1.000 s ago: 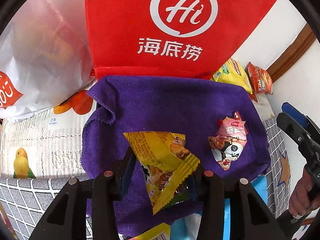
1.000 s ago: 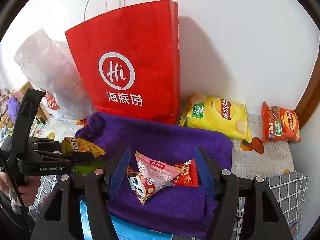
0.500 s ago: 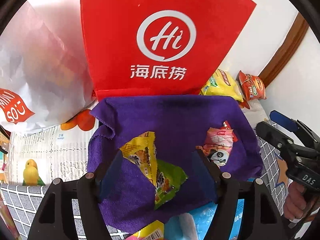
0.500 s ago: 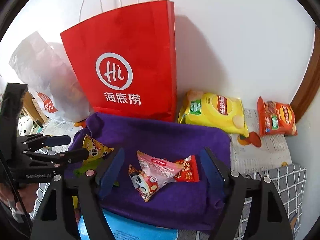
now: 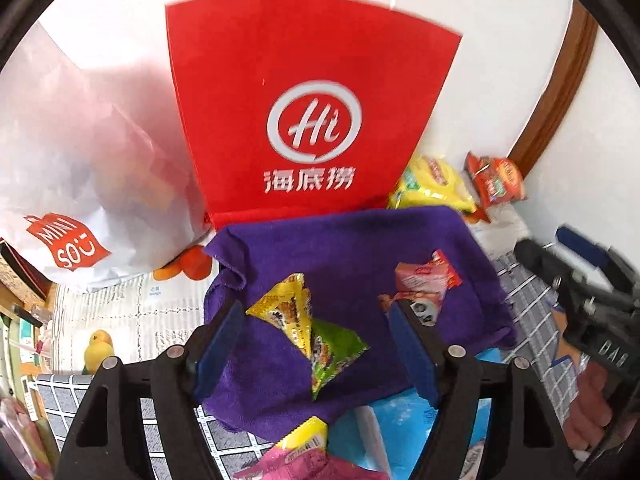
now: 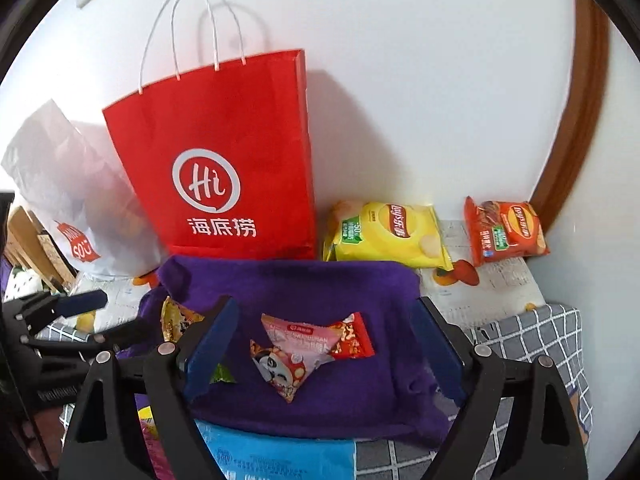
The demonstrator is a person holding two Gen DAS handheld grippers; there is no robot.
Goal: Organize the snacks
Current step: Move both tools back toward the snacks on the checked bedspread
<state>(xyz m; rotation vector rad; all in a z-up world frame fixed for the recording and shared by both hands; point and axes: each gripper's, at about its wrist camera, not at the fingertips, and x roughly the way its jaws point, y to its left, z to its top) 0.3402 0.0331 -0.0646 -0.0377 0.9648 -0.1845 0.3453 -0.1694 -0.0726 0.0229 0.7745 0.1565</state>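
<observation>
Letting go cleanly matters here: the left hand-held gripper [image 5: 316, 344] is opening, empty, above the yellow-green foil snack packet [image 5: 310, 330] lying mid-frame on the purple towel [image 5: 340, 240]; the right hand-held gripper [image 6: 324, 350] is opening over the pink panda packet [image 6: 298, 350], lower centre.

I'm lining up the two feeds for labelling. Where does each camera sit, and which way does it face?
Left wrist: on the left gripper, looking down along its opening fingers at the purple cloth and yellow-green snack; the right gripper and a hand show at right.
Right wrist: on the right gripper, facing the wall over its opening fingers and the pink panda snack; the left gripper shows at left.
Shared: cloth, both snacks, red bag, white bag, two chip bags.
</observation>
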